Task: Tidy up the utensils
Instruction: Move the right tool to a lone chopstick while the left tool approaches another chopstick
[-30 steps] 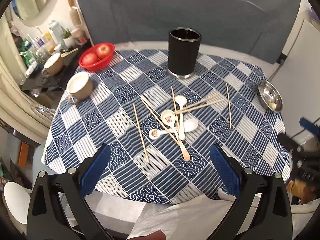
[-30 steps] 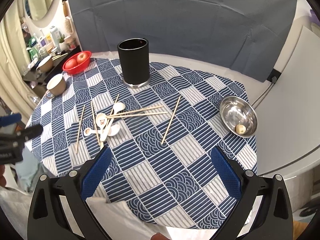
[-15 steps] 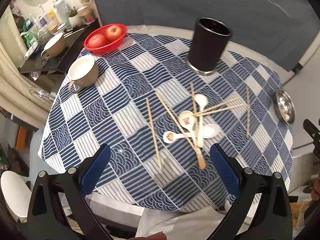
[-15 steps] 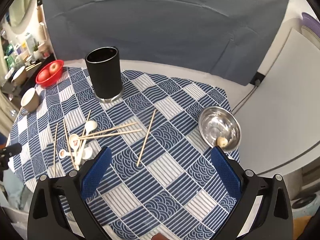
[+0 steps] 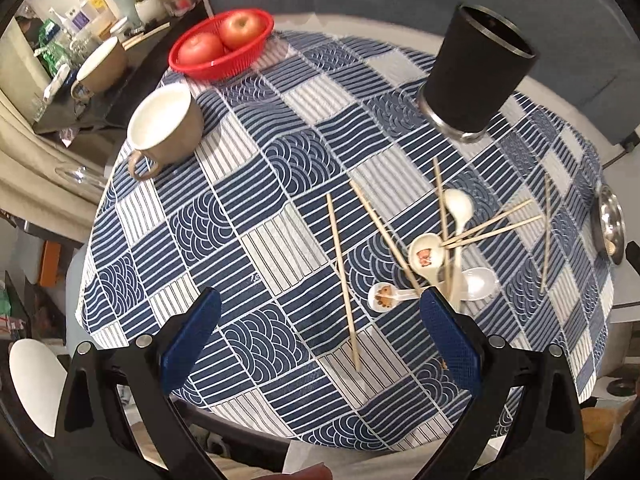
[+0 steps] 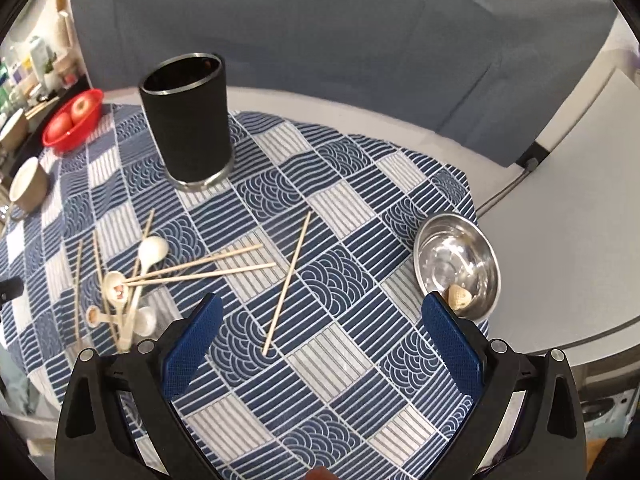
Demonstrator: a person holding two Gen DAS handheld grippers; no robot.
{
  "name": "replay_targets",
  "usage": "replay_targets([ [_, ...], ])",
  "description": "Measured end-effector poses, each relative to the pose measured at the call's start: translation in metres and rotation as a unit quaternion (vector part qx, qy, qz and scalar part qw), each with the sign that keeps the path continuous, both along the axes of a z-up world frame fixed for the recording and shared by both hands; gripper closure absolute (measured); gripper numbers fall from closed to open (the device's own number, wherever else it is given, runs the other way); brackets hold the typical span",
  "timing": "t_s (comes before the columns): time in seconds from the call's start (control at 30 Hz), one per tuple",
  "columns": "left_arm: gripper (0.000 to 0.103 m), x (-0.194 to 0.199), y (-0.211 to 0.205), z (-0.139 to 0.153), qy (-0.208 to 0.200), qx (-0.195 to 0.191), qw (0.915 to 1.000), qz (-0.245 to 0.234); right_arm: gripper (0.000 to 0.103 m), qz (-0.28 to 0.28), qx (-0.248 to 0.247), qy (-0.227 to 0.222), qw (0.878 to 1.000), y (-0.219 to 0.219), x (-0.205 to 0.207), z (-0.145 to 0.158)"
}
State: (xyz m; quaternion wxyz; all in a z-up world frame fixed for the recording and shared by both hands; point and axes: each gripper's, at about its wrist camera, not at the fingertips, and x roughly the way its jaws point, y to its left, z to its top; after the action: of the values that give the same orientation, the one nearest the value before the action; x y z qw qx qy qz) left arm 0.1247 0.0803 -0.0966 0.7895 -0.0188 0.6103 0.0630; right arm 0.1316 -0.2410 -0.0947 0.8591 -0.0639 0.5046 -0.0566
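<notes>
- Left gripper (image 5: pixel 318 328) gaped wide, holding nothing; ahead to its left stood one mug (image 5: pixel 164 126) and one red basket (image 5: pixel 221 50) with two apples.
- Between its fingers lay one chopstick (image 5: pixel 342 276); four spoons (image 5: pixel 427 256) clustered ahead-right.
- Right gripper (image 6: pixel 320 332) likewise spread empty; one black holder (image 6: pixel 187 120) stood ahead-left, one steel bowl (image 6: pixel 456 266) ahead-right.

1. A red basket (image 5: pixel 221 54) with two apples (image 5: pixel 239 31) is set at the far left edge of the blue patterned tablecloth (image 5: pixel 256 240).
2. A brown mug (image 5: pixel 166 128) with a white inside is placed near the basket.
3. A steel bowl (image 6: pixel 457 266) holding a small pale object (image 6: pixel 458 295) is seen at the cloth's right edge.
4. A grey backdrop (image 6: pixel 320 40) is hung behind the table.
</notes>
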Motion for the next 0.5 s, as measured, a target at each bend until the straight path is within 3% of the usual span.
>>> replay_targets([
  [0.23, 0.006, 0.015, 0.001, -0.033, 0.040, -0.018, 0.9989, 0.015, 0.008, -0.002, 0.006, 0.053, 0.999, -0.001, 0.026, -0.040],
  [0.5, 0.006, 0.036, 0.015, -0.070, 0.064, -0.010, 0.9974, 0.034, 0.008, -0.003, 0.006, 0.101, 0.995, -0.001, 0.043, -0.088],
])
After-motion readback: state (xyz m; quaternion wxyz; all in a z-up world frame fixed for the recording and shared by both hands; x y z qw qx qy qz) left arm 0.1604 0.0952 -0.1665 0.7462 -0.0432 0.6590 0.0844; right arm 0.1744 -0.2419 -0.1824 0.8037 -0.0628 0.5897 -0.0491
